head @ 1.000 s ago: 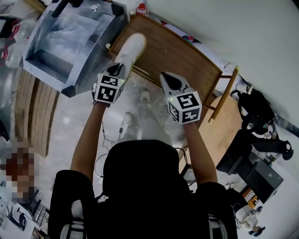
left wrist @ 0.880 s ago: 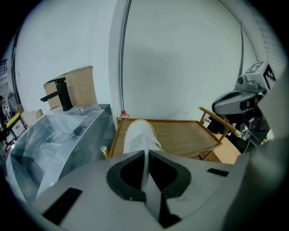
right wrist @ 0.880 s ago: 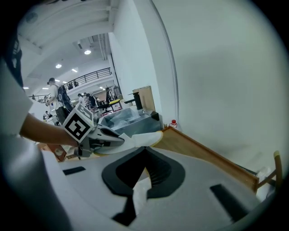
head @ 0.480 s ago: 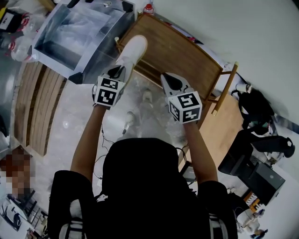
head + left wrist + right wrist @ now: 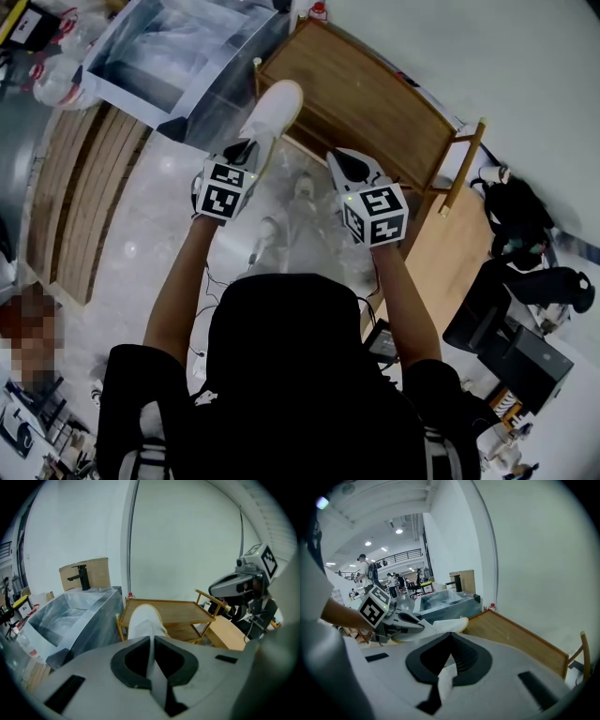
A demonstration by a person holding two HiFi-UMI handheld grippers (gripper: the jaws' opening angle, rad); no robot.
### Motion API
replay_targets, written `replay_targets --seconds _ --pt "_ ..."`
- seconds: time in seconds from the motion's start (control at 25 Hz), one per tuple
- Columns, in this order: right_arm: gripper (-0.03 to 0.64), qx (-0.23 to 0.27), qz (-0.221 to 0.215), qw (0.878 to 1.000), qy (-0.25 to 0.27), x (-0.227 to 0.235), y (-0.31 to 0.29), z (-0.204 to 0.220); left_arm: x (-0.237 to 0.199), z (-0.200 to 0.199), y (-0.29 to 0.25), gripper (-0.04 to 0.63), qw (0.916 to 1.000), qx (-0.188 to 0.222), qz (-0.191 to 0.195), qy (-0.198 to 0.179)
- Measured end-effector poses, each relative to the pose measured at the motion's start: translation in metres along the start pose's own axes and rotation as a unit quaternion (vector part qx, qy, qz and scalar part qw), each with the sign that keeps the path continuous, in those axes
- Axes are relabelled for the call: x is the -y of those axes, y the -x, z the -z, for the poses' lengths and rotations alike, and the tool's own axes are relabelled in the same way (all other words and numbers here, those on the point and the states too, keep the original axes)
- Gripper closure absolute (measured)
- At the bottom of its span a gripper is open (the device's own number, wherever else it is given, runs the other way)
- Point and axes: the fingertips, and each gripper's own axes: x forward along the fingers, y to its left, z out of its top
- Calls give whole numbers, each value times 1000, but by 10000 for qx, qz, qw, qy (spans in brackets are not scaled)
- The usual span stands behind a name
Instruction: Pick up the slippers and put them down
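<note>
Far left on my head feed I have a steel sink unit (image 5: 159, 56) wrapped in clear film, with a slatted wooden pallet (image 5: 84, 178) on the pale floor (image 5: 159, 244) below it. Next comes the left gripper (image 5: 246, 150), angled downward. Its jaws are closed tight on one end of a white slipper (image 5: 272, 108), and in the left gripper view I see only a thin seam where the material is pinched between them. The slipper sticks straight out ahead of the jaws, and its rounded far end reaches the near left corner of the wooden surface (image 5: 375, 103), the top of a low trolley. I cannot tell whether that end touches the wood or hangs just above it. Below the two grippers, a pair of light shoes (image 5: 302, 187) stands on the floor. To the right is the right gripper (image 5: 349, 167), beside the slipper but clear of it, at the near edge of the same wooden surface. In the right gripper view its jaws meet at the tips. A small white patch shows in the gap behind them, and I cannot make out what it is. That view also catches the slipper off to its left, held in the other jaws.
</note>
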Motion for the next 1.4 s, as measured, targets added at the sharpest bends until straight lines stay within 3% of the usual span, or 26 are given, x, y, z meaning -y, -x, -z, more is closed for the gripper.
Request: replay_targets --seconds 0.68,1.4 --pt "620 -346 -492 9968 518 -88 -22 15 -15 80 60 580 9986 8 -225 474" --pt "620 -872 -1143 9877 622 -110 -61 67 -9 162 46 580 9914 -391 -384 1188"
